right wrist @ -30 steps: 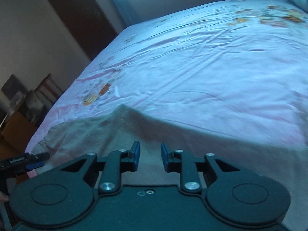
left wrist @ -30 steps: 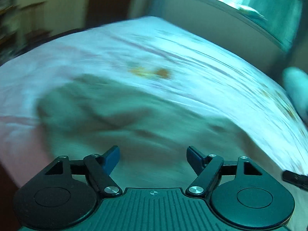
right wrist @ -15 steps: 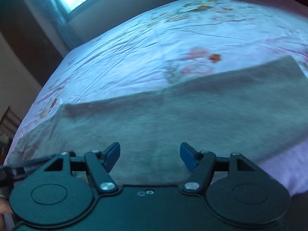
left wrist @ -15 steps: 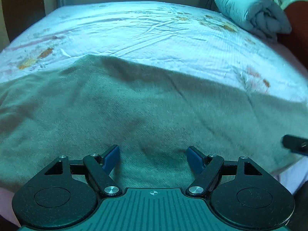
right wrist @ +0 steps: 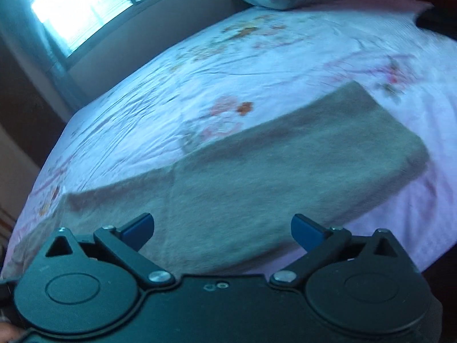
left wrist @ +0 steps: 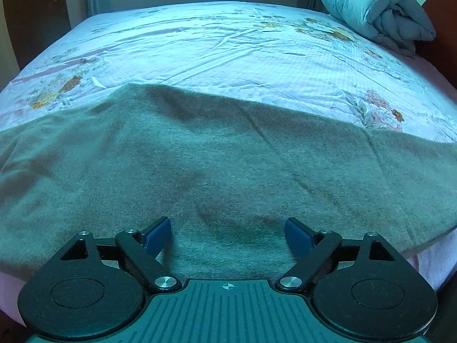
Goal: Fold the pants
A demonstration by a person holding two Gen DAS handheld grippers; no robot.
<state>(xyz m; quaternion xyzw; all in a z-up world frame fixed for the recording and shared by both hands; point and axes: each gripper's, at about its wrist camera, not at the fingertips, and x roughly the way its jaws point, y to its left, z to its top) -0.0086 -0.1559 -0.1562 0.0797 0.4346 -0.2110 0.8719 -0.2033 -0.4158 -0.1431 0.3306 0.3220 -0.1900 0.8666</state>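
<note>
Grey-brown pants [left wrist: 217, 160] lie flat along the near edge of the bed, spread from left to right. In the right wrist view the pants [right wrist: 285, 165] end in a squared end at the right. My left gripper [left wrist: 228, 235] is open and empty, just above the near part of the fabric. My right gripper [right wrist: 221, 230] is open wide and empty, over the near edge of the pants.
The bed has a pale floral sheet [left wrist: 228, 45]. A rolled grey quilt [left wrist: 380, 14] lies at the far right corner by a dark headboard. A window [right wrist: 77, 8] is behind the bed. The bed's near edge [right wrist: 400, 228] drops off at the right.
The left camera swung right and steadied over the pants. The right gripper opened from nearly shut to wide and swung right toward the pants' squared end.
</note>
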